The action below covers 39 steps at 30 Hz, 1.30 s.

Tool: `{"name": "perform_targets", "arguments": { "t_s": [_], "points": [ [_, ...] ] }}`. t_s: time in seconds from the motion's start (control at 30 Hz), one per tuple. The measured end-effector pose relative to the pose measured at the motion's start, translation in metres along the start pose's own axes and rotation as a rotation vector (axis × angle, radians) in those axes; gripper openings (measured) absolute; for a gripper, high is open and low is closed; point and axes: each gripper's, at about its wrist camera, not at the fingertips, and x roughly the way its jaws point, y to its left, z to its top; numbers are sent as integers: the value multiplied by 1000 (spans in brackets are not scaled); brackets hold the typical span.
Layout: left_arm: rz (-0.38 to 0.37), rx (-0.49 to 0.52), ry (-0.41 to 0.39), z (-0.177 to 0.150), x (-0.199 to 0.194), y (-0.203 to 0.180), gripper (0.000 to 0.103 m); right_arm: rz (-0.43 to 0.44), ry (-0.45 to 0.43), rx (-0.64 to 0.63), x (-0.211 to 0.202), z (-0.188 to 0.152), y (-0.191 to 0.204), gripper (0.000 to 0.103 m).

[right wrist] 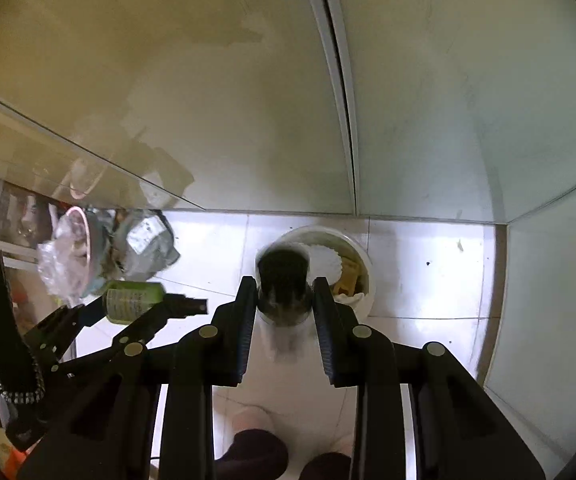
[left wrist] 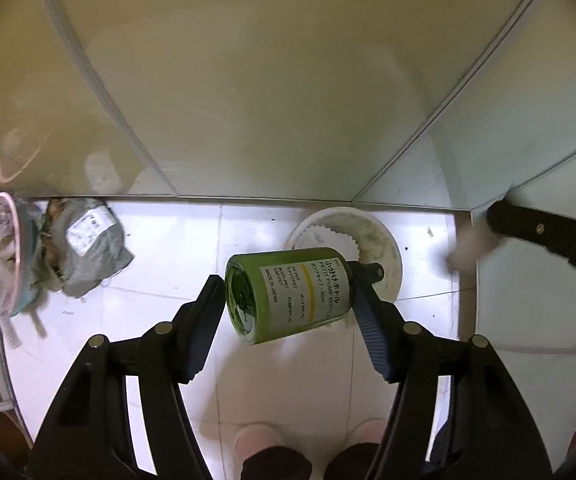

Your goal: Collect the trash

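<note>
Over the white trash bin (left wrist: 383,248), my left gripper (left wrist: 288,300) pinching a green pump bottle (left wrist: 288,292), my right gripper (right wrist: 286,300) clamping a dark-capped container (right wrist: 284,280), grey crumpled bag (left wrist: 88,248) nearby.

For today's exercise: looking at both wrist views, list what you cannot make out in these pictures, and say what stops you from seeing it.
- Dark cylindrical object in the right gripper: motion blur hides what it is, right wrist view.
- White round bin contents: the green labelled pump bottle in the left gripper covers them, left wrist view.
- Crumpled grey wrapper: label print too small.
- Right gripper in the left wrist view: blurred, cut by the edge.
</note>
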Motion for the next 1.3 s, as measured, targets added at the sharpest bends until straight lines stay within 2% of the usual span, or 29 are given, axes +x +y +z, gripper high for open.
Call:
{"name": "perform_targets", "arguments": {
  "t_s": [0.13,0.3,0.4,0.53,0.67,0.77,0.87,1.0,1.17,1.3],
  "points": [
    [-19,51,37,5,36,-17,64,1,37,19,13,0,-16,30],
    [-27,122,98,6,70,-39,64,30,8,57,-1,-5,-30,43],
    [-16,154,142,5,84,-47,64,26,-8,73,-8,-6,-33,43],
    [-47,170,180,3,86,-51,64,14,-37,63,-26,-7,-33,44],
    [-82,177,160,6,65,-55,64,-10,-82,26,-58,-7,-24,44],
    [-98,167,130,11,40,-60,71,-10,-109,10,-83,-7,-18,44],
    [-106,161,92,19,11,-67,72,-13,-132,-3,-111,-7,-13,44],
    [-76,154,61,28,-37,-75,72,-18,-165,-30,-160,-6,-5,44],
    [-53,136,-30,33,-141,-81,71,-26,-219,-63,-233,-4,13,44],
    [-41,106,-138,36,-260,-81,71,-27,-294,-95,-312,-7,34,44]
  ]
}}
